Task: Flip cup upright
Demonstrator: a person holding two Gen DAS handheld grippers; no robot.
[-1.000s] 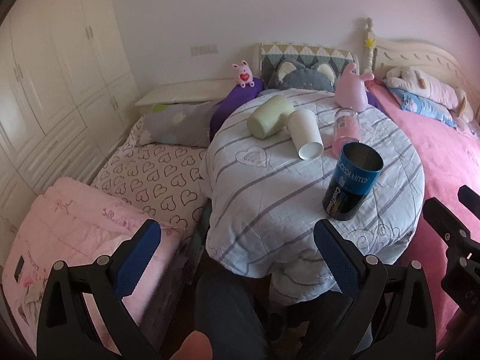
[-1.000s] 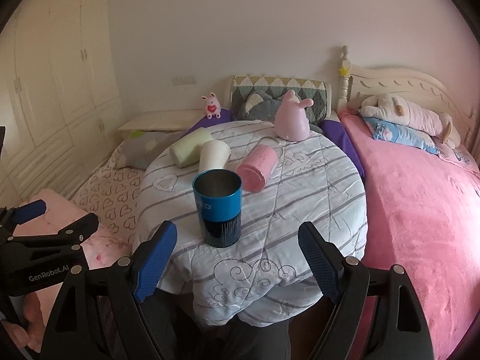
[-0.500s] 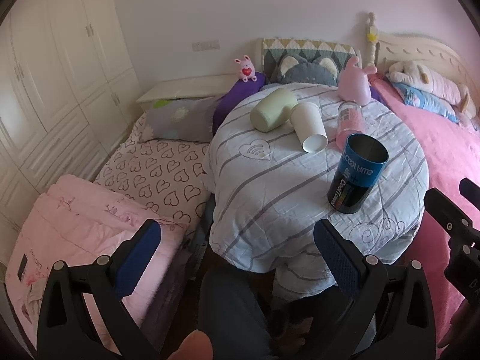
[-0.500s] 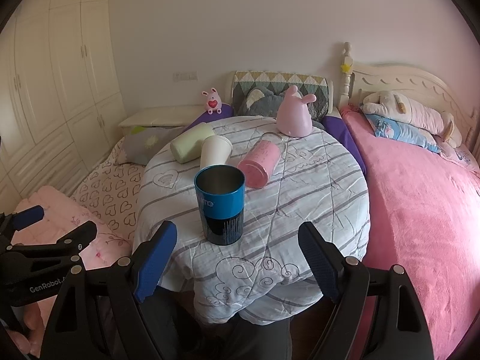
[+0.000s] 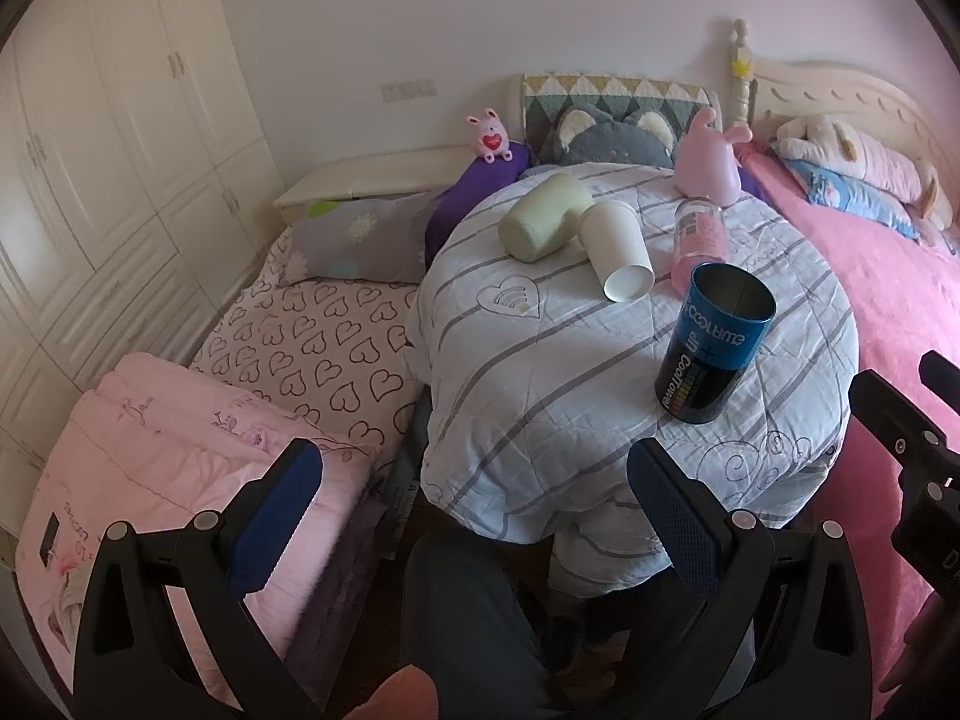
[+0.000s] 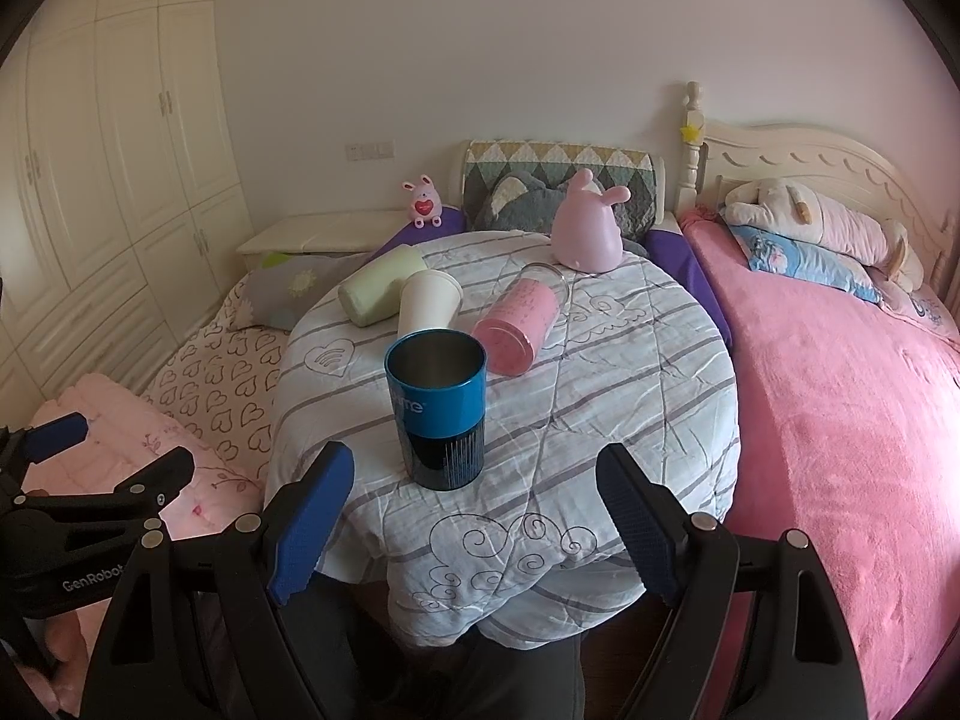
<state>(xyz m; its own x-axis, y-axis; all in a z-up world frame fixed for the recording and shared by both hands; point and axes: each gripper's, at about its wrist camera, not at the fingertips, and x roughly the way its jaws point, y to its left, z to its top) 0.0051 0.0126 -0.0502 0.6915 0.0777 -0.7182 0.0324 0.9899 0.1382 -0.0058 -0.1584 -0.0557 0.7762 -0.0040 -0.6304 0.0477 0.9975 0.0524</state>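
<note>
1. The blue cup stands upright, mouth up, on the striped round table, near its front edge.
2. The right gripper is spread wide and empty; the blue cup sits ahead of its gap, toward 11 o'clock, clear of both pads.
3. The left gripper is also wide apart, holding nothing; the blue cup lies at 1 o'clock, beyond its right finger.
4. Behind it, the white cup, green cup and pink cup lie on their sides.
</note>
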